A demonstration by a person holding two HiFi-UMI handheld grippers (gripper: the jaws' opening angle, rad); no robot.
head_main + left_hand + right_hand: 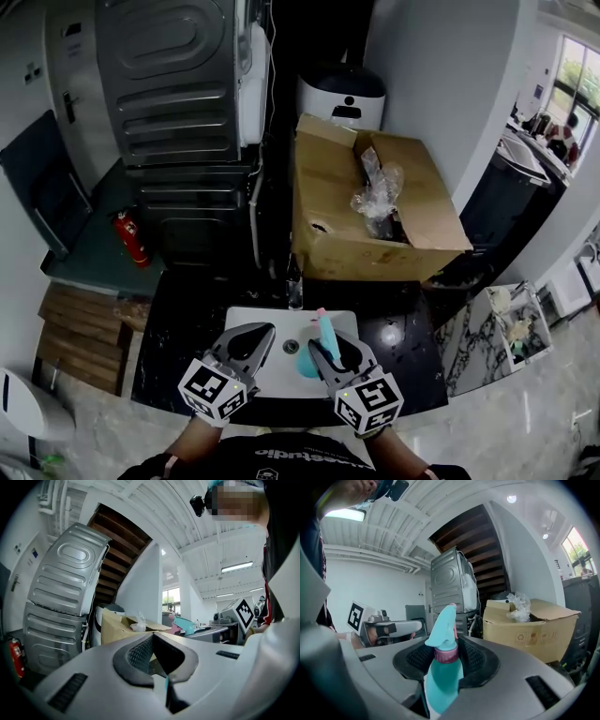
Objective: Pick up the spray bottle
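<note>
The spray bottle (322, 334) is teal with a pink collar and a teal trigger head. My right gripper (331, 346) is shut on it, with the ribbed pads (474, 657) pressing its neck and shoulders. In the right gripper view the spray bottle (442, 679) stands upright between the jaws, its head above them. The bottle hangs over a white sink (272, 380) set in a black counter (187, 319). My left gripper (263, 332) sits just left of it, with its jaws together and nothing in them. In its own view the left gripper (152, 636) points level towards the box.
An open cardboard box (328, 230) holding crumpled plastic (375, 195) stands behind the counter. Left of it stand stacked grey machines (173, 112), with a red fire extinguisher (131, 238) at their foot. A white round appliance (341, 92) stands behind the box.
</note>
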